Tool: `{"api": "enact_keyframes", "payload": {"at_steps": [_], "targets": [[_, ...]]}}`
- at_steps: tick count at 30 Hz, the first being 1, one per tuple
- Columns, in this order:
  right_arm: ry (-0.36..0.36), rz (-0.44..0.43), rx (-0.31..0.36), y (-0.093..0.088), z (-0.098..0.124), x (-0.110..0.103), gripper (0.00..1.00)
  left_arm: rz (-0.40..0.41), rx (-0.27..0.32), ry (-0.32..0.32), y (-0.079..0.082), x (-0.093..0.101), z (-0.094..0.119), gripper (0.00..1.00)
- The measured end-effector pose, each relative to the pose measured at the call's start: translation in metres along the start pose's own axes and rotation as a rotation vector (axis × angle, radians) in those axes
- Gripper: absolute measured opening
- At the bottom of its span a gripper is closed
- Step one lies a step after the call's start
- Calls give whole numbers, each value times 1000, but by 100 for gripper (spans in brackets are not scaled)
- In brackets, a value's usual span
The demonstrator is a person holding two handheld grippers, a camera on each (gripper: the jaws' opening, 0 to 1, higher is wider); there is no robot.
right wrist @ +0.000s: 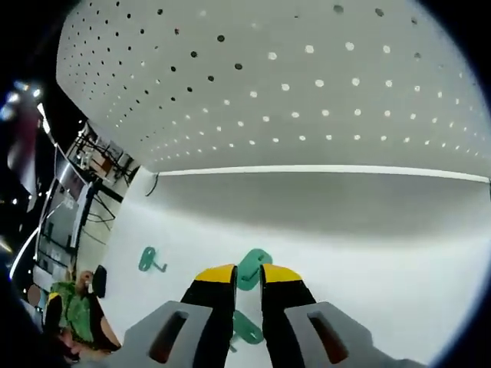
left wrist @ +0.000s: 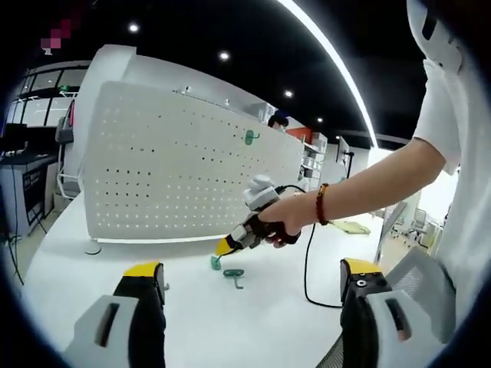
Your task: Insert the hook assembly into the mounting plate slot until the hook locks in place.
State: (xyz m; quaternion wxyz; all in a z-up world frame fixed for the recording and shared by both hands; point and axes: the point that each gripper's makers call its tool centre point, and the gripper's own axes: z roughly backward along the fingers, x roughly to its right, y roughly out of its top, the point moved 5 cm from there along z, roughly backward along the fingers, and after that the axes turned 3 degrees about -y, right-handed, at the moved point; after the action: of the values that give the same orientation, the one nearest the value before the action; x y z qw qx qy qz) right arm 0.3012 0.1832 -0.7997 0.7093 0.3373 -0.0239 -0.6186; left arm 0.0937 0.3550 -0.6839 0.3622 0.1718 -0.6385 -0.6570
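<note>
Hook pinched at the desk, pegboard waiting

Hooks lie on the white desk (left wrist: 92, 307) in front of an upright white pegboard (left wrist: 176, 165), the mounting plate with its rows of holes. In the left view, the right claw (left wrist: 223, 247), held in a person's hand (left wrist: 280, 218), reaches down to the desk near the board's lower edge, its yellow tips at a green hook (left wrist: 215, 262). A second hook (left wrist: 235, 274) lies just beside it, apart from the tips. A third hook (left wrist: 250, 137) already sits high on the board, hung in a hole.

The right view looks along that claw's own jaws: its claw (right wrist: 238, 274) is nearly closed, with the green hook (right wrist: 252, 268) pinched in the narrow gap between the yellow tips, part of it showing above them and part below. Another hook (right wrist: 151, 260) lies loose on the desk to the left. The board (right wrist: 291, 84) rises close ahead, so the grip seems low and forward to lift the hook straight toward the holes.

The left claw (left wrist: 253, 276) stands wide open and empty, held back from the work, likely to keep board and hooks in sight.

Judged from this, the task is early: the hook is gripped, not yet raised or inserted.
</note>
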Motion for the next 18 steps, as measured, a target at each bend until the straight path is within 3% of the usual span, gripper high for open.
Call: {"api": "enact_keyframes", "payload": {"at_steps": [18], "targets": [[-7,-25,-58,-4,-13,4,2,12,-16,20,-6,-8,3,95]]}}
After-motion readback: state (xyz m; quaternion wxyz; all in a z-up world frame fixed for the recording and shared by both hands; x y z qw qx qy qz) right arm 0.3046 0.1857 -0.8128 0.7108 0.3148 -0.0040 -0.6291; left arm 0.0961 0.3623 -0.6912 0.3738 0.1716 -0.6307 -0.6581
